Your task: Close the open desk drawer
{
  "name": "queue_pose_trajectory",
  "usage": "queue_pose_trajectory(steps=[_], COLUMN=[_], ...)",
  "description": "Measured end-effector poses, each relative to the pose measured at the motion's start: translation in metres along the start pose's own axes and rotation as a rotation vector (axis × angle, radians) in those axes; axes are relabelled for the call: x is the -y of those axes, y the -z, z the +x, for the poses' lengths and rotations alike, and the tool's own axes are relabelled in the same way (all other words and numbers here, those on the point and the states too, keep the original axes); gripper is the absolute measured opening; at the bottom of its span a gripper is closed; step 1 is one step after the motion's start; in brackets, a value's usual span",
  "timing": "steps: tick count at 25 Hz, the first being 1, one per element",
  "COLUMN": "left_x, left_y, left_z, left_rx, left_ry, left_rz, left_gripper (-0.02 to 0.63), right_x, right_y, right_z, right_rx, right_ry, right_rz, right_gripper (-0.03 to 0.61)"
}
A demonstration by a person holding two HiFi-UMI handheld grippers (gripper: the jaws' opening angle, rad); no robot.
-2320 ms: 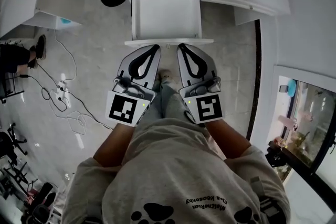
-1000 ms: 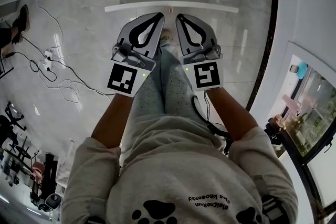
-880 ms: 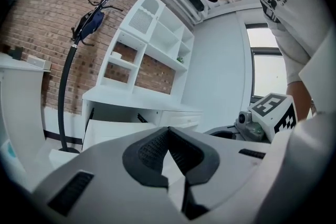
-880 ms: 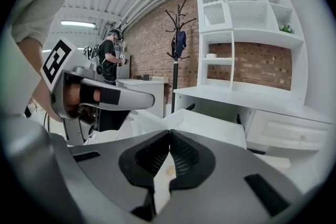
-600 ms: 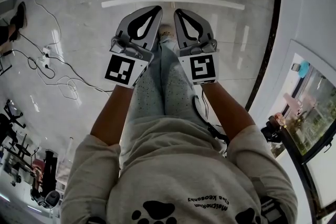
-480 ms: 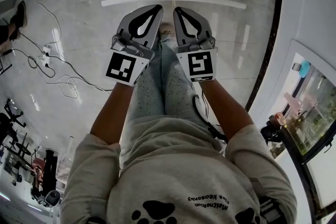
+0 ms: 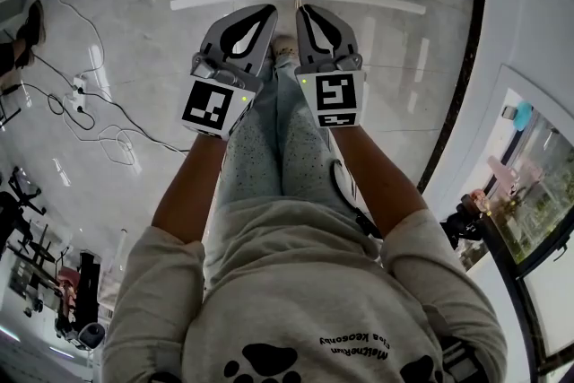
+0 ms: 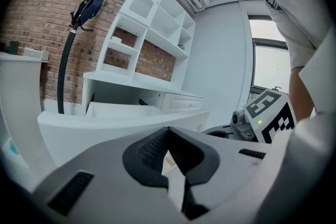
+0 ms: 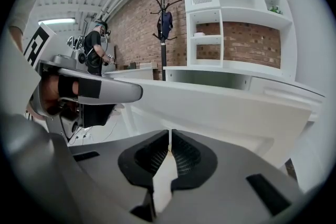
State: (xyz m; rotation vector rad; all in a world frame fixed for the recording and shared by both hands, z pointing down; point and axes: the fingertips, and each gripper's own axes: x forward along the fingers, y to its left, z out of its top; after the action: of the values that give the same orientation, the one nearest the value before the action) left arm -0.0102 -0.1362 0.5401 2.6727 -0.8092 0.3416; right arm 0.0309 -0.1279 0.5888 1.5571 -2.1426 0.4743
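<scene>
Jaws together and empty, left gripper (image 7: 266, 12) and right gripper (image 7: 305, 11) have sunk just before the open drawer (image 7: 377, 4) front; pushing likely follows.

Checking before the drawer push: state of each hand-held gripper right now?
Left hand-held gripper: closed, holding nothing.
Right hand-held gripper: closed, holding nothing.

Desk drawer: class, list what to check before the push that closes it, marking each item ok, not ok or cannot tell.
1. The drawer front faces both grippers: ok.
2. Jaws of the left gripper together, nothing between: ok.
3. Jaws of the right gripper together, nothing between: ok.
4. Both grippers side by side near the front's middle: ok.
5. Tips touching the front: cannot tell.
</scene>
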Motion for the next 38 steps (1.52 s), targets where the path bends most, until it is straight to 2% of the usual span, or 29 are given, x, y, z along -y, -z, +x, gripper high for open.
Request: queue_pose_trajectory(steps=[7, 8, 9, 13, 17, 19, 20, 27, 33, 38], left_x=[-0.002, -0.003, -0.004, -0.009, -0.013, -0.014, -0.016, -0.026, -0.039, -0.049], left_y=[0.001, 0.001, 0.001, 0.001, -0.005, -0.003, -0.002, -0.004, -0.014, -0.009], left_z=[0.007, 0.007, 0.008, 0.011, 0.017, 0.018, 0.018, 0.027, 0.040, 0.051], left_rx=[-0.007, -0.009, -0.011, -0.001, 0.048, 0.043, 0.039, 0.032, 0.043, -0.021], left_ry=[0.015, 0.017, 0.017, 0.023, 0.010, 0.011, 0.012, -0.002, -0.015, -0.012], left_rz=[0.000, -0.002, -0.004, -0.007, -0.020, -0.018, -0.017, -0.003, -0.033, -0.037], left_gripper=[0.018, 0.018, 0.018, 0.018, 0.018, 0.018, 0.018, 0.018, 0.018, 0.018], right_x=[0.002, 0.001, 0.001, 0.000, 0.007, 0.006, 0.005, 0.010, 0.020, 0.032], right_y=[0.021, 0.024, 0.026, 0.033, 0.041, 0.041, 0.040, 0.036, 0.023, 0.015], right_z=[0.015, 0.018, 0.021, 0.032, 0.041, 0.045, 0.047, 0.057, 0.070, 0.084], right_rx=[-0.122, -0.138, -0.150, -0.182, -0.236, -0.250, -0.253, -0.249, -0.239, -0.228], right_ry=[0.019, 0.018, 0.016, 0.031, 0.071, 0.072, 0.071, 0.073, 0.073, 0.077], right_rz=[0.085, 0.102, 0.117, 0.156, 0.231, 0.254, 0.256, 0.251, 0.251, 0.253], right_gripper=[0.047, 0.111, 0.149, 0.149, 0.149, 0.131, 0.106, 0.103, 0.103, 0.103])
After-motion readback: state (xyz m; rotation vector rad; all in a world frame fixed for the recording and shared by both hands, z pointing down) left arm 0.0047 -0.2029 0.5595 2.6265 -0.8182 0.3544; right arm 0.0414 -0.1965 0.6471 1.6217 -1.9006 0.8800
